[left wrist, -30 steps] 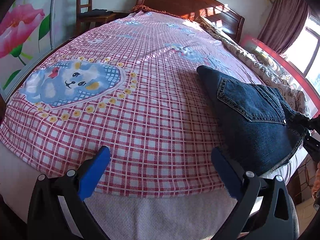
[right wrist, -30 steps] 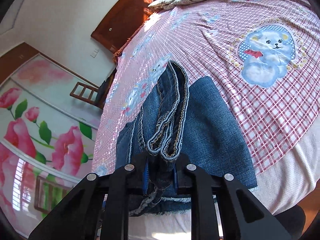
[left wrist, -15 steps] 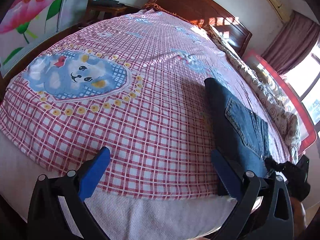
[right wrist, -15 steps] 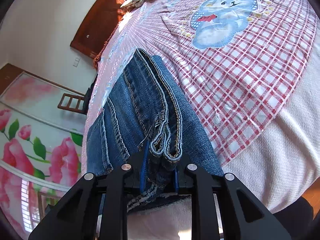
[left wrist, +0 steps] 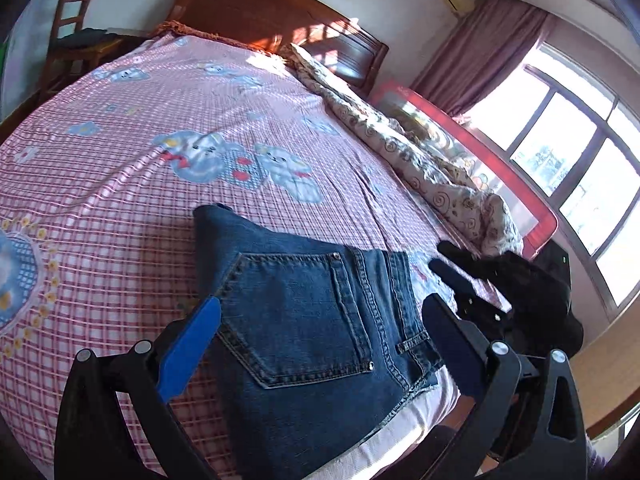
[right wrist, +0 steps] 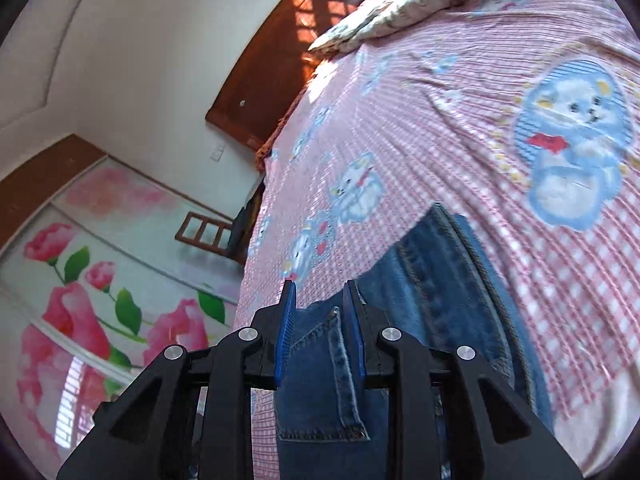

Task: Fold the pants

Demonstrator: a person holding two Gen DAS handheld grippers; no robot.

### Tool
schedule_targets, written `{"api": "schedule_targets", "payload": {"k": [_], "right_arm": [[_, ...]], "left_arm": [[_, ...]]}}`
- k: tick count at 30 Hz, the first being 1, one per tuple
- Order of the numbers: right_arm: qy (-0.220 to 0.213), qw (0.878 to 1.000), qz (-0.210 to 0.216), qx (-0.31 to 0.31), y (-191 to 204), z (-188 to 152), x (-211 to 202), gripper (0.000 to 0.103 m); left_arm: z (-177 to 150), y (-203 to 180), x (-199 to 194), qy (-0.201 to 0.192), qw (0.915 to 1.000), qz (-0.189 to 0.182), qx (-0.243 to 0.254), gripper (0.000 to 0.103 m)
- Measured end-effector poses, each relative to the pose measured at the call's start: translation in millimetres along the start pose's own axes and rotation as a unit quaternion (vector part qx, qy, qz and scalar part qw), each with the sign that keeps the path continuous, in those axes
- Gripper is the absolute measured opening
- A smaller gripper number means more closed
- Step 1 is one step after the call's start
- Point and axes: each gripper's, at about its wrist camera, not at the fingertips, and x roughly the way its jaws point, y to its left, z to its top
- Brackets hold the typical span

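Pants: blue denim pants [left wrist: 304,320], folded into a compact stack, are laid flat on the bed near its front edge, with the lower hem hanging slightly over that edge; a back pocket is turned upward.
Pants, right view: the pants [right wrist: 436,280] are seen from the waist end, with layered seams stacked along one side.
Left gripper: the left gripper [left wrist: 320,344] is held above the pants with its blue fingers [left wrist: 188,356] spread wide apart; nothing is held between them.
Right gripper: the right gripper [right wrist: 320,340] is placed over the denim with its blue fingers [right wrist: 286,336] parted by a narrow gap; fabric is seen through the gap, but no cloth is pinched.
Right gripper, left view: it [left wrist: 448,268] is seen just beside the far right side of the pants, dark and partly blurred.
Bed: a pink checked sheet [left wrist: 120,184] with cartoon bear prints covers the bed.
Quilt: a rolled patterned quilt [left wrist: 404,148] lies along the right edge of the bed.
Headboard: a wooden headboard [left wrist: 256,12] stands at the far edge.
Chair: a wooden chair [left wrist: 76,40] stands by the far left corner.
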Motion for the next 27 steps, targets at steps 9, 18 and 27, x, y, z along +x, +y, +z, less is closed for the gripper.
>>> {"api": "schedule_targets", "payload": {"k": [9, 18, 27], "right_arm": [[0.103, 0.992, -0.063, 0.021, -42, 4, 96, 0.000], [0.078, 0.996, -0.023, 0.032, -33, -11, 36, 0.001], [0.086, 0.994, 0.001, 0.064, -54, -66, -37, 0.001]], "left_arm": [[-27, -5, 56, 0.081, 0.9941, 0.059, 0.041, 0.101], [-30, -6, 54, 0.079, 0.9931, 0.068, 0.054, 0.101], [-30, -3, 54, 0.075, 0.9942, 0.061, 0.047, 0.100]]}}
